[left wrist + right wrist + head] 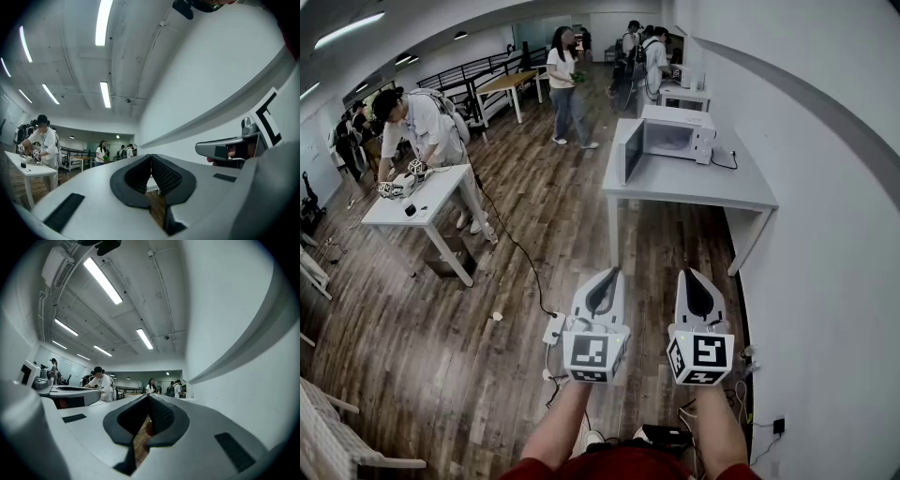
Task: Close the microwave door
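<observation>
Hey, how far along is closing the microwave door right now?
Nothing is done yet: the microwave on the grey table has its door swung open. Nothing is in hand: the left gripper and right gripper are shut, empty, well short of it. Still to do: approach and push the door closed.

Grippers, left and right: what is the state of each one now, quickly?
Left gripper: closed, holding nothing.
Right gripper: closed, holding nothing.

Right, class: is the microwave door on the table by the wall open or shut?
Open. In the head view the door juts out from the left side of the microwave, leaving its front uncovered.
</observation>
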### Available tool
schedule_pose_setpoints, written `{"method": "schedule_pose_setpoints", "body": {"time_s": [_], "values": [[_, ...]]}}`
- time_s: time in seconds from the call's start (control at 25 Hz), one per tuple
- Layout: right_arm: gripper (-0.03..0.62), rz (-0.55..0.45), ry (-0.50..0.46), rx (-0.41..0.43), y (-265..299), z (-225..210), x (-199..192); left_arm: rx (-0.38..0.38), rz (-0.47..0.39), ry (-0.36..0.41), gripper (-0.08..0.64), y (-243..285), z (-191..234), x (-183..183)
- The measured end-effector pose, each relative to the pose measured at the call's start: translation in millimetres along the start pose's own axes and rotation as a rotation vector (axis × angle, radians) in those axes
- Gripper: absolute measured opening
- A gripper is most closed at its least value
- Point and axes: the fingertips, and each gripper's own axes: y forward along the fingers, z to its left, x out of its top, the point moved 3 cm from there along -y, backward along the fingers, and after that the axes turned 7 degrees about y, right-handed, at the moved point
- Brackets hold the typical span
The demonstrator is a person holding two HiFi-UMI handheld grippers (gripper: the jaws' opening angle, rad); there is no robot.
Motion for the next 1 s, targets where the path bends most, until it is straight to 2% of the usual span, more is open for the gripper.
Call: {"method": "schedule_pose_setpoints", "body": {"time_s": [0.44,1.0], "values": [[0.025,0.008,0.001,-0.012,-3,-19,0,-0.033,0.003,0.007,0.028,15,-23,-3],[0.025,-0.010,0.046,-0.041,-15,-85,1,-0.046,0.002,0.007,0.027,52,-82,-3]]}}
